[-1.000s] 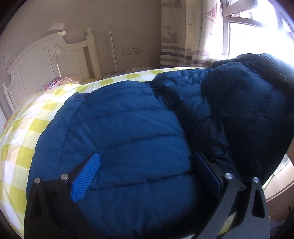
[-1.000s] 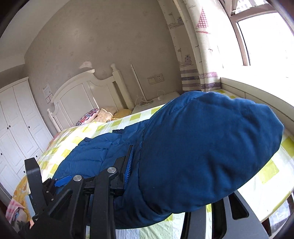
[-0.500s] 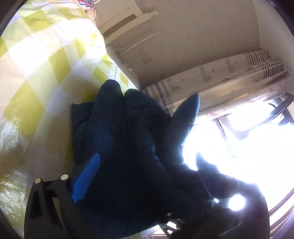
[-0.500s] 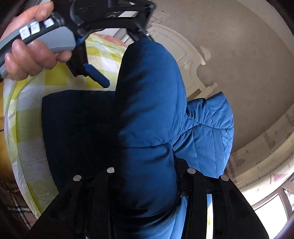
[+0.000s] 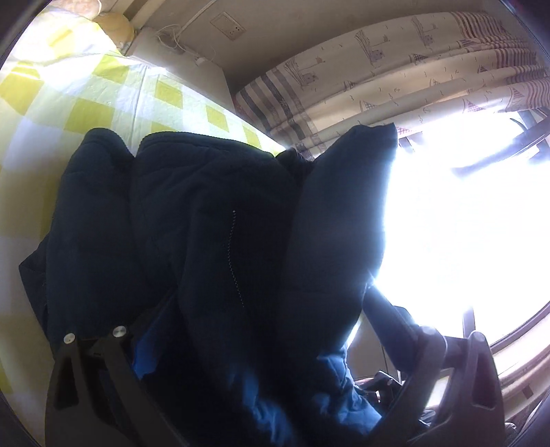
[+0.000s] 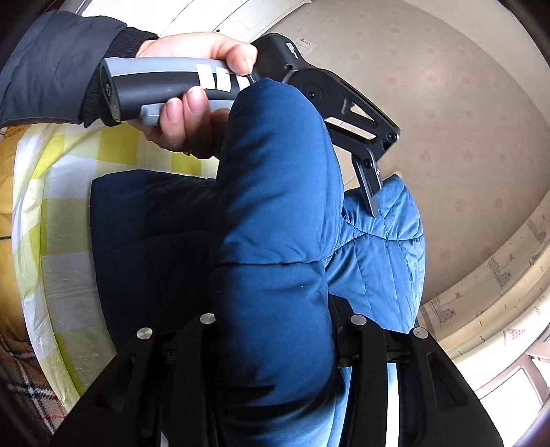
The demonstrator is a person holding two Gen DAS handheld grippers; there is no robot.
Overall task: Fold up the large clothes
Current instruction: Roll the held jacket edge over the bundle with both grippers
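A dark blue puffer jacket point(image 5: 213, 240) lies bunched on the yellow-and-white checked bed sheet point(image 5: 86, 103). My right gripper point(image 6: 278, 309) is shut on a thick rolled fold of the jacket point(image 6: 275, 206), which bulges up between its black fingers. The left gripper point(image 5: 264, 326) has its jaws wide with the jacket's bulk filling the gap and part of its blue pad covered. In the right wrist view a hand point(image 6: 192, 44) holds the left gripper's handle above the fold. One of its fingers point(image 6: 369, 185) rests against the lighter quilted part; the other is hidden.
The bed's edge point(image 6: 37, 275) runs down the left, with plaid fabric point(image 6: 27, 388) below it. A patterned curtain point(image 5: 378, 79) and a glaring window point(image 5: 464, 223) stand beyond the jacket. A wall socket point(image 5: 228, 25) and cable sit by the bed's head.
Both views have rolled. The right gripper has turned with the fold still in it. The left gripper has swung from above the flat jacket to straddle the raised fold near the window.
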